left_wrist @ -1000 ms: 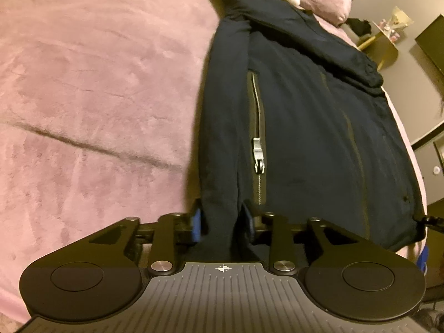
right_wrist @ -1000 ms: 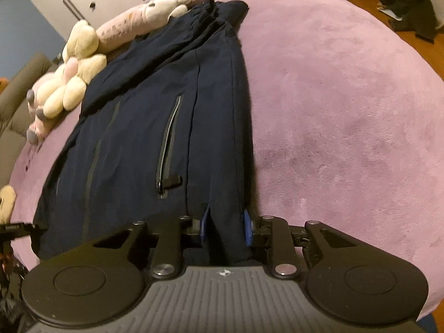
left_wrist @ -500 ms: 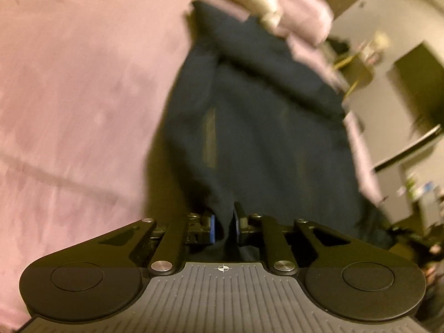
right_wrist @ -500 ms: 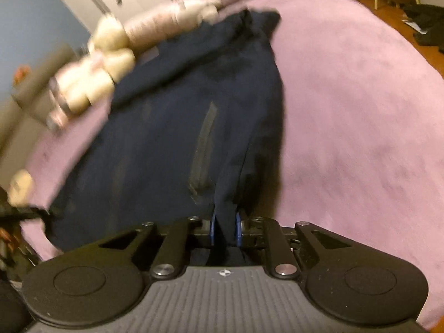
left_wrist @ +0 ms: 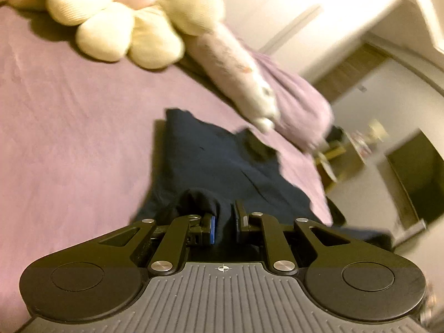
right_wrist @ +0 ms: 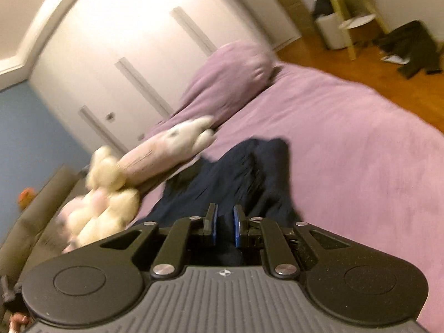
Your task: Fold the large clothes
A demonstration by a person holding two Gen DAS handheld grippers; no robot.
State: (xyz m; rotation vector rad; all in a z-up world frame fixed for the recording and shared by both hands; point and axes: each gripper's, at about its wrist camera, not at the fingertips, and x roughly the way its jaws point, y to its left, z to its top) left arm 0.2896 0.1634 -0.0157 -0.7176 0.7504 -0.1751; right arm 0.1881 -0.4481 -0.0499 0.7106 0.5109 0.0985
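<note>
Where each gripper (left_wrist: 224,226) (right_wrist: 224,229) clamps navy jacket (left_wrist: 222,166) cloth: mauve bedspread (left_wrist: 69,127), plush toys (left_wrist: 119,25), seemingly white wardrobe doors (right_wrist: 133,41).

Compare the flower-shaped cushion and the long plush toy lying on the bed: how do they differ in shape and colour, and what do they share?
The flower-shaped cushion is broad, made of rounded cream petals around a pink centre; the long plush toy is a narrow, stretched tube. The cushion is mostly cream, while the plush toy is pale pink with a white end. Both are soft toys resting on the purple bedspread, next to each other, beyond the navy garment.
</note>
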